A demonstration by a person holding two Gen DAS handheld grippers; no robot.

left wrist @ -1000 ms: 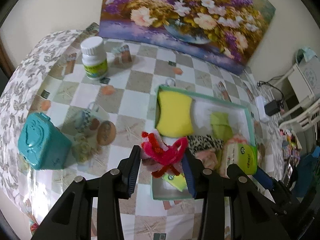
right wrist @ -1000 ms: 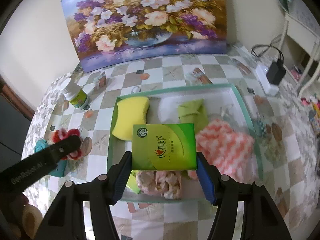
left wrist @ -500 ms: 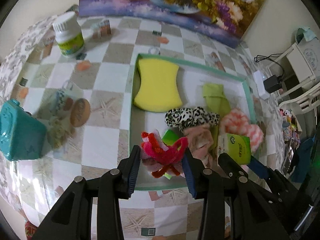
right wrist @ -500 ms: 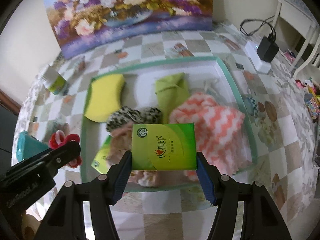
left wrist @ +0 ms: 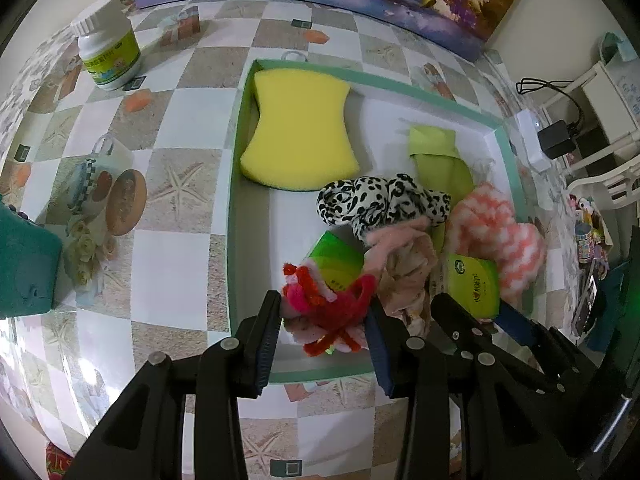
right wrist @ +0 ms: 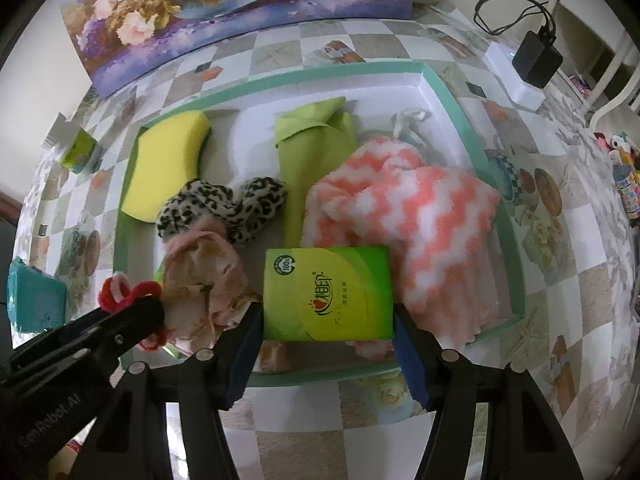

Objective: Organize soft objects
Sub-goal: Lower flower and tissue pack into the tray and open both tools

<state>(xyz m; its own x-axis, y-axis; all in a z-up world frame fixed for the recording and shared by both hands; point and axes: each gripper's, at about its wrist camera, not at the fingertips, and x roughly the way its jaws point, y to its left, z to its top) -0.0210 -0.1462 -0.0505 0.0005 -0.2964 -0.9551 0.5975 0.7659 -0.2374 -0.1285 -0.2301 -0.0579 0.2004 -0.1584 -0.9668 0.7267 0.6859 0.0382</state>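
Observation:
My left gripper [left wrist: 323,322] is shut on a red and pink fuzzy flower [left wrist: 324,304], held over the near left corner of the green-rimmed tray [left wrist: 236,184]. My right gripper [right wrist: 327,334] is shut on a green tissue pack [right wrist: 326,292], held over the tray's [right wrist: 496,200] near edge. That pack [left wrist: 474,284] also shows at the right of the left wrist view. In the tray lie a yellow sponge [left wrist: 300,136], a leopard-print scrunchie [left wrist: 380,204], a lime cloth [right wrist: 316,160], a coral and white fluffy towel [right wrist: 416,220], a pale pink cloth [right wrist: 200,272] and another green pack [left wrist: 334,264].
A white bottle with a green label [left wrist: 110,60] stands at the back left of the checked tablecloth. A teal box [left wrist: 24,264] sits at the left edge. A flower painting [right wrist: 224,4] leans on the wall behind. A black adapter with cable [right wrist: 536,60] lies at the right.
Both grippers have come down and forward over the tray with their loads still held; the tray's contents look larger and nearer, and the painting has slid toward the top of both views.

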